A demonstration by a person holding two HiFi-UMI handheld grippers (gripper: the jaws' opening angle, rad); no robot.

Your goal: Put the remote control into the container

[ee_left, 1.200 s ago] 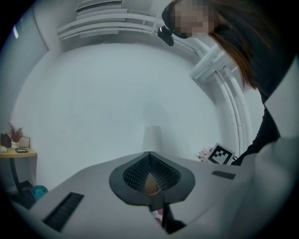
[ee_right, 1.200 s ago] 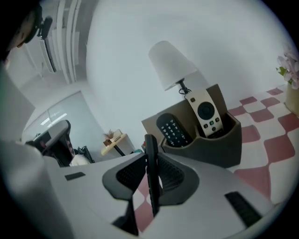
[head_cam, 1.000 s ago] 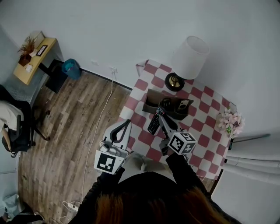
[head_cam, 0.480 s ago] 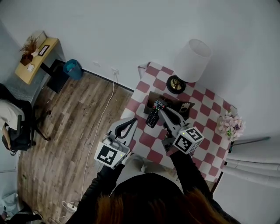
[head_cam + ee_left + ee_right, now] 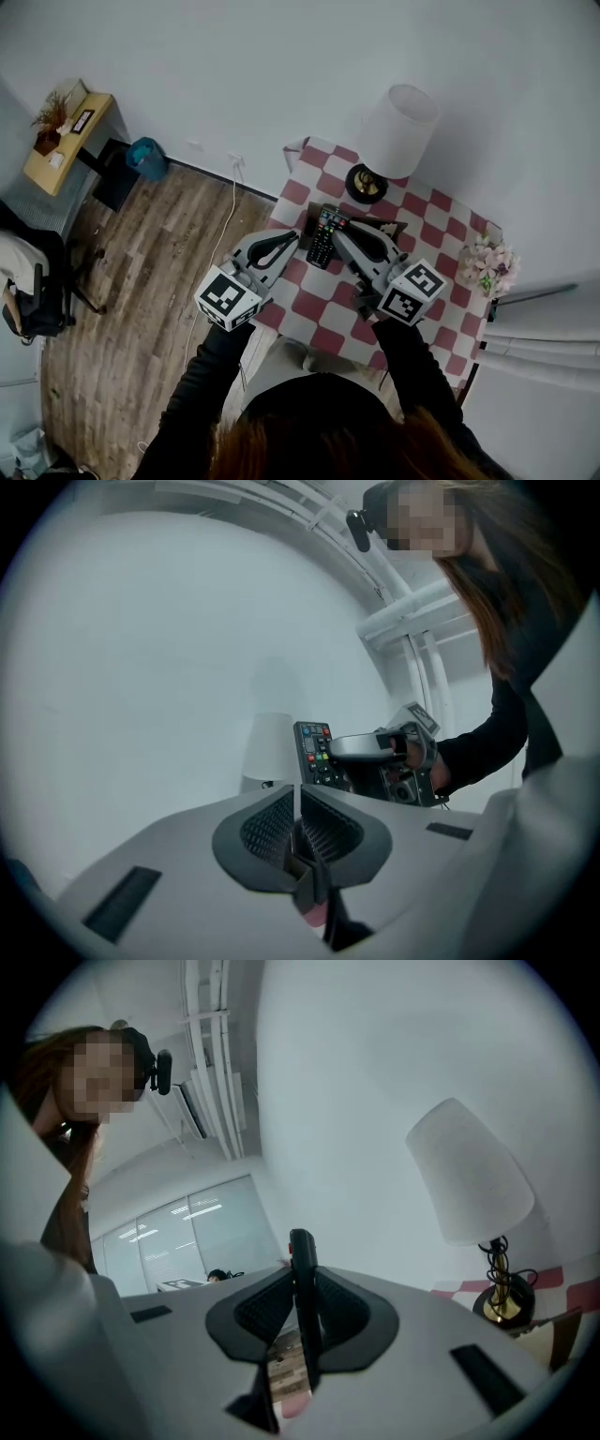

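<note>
One remote control (image 5: 321,244), print illegibly small, fills the right claw (image 5: 337,234).

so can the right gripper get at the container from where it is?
Likely yes. The right gripper, shut on the remote control, is right at the container, with nothing seen between them. The left gripper, shut and empty, sits off to the side.

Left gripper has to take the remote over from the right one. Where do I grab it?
Probably the remote's top button end, from the left: it stands clear of the right gripper, which clamps lower down. The left gripper is shut; open it first.
</note>
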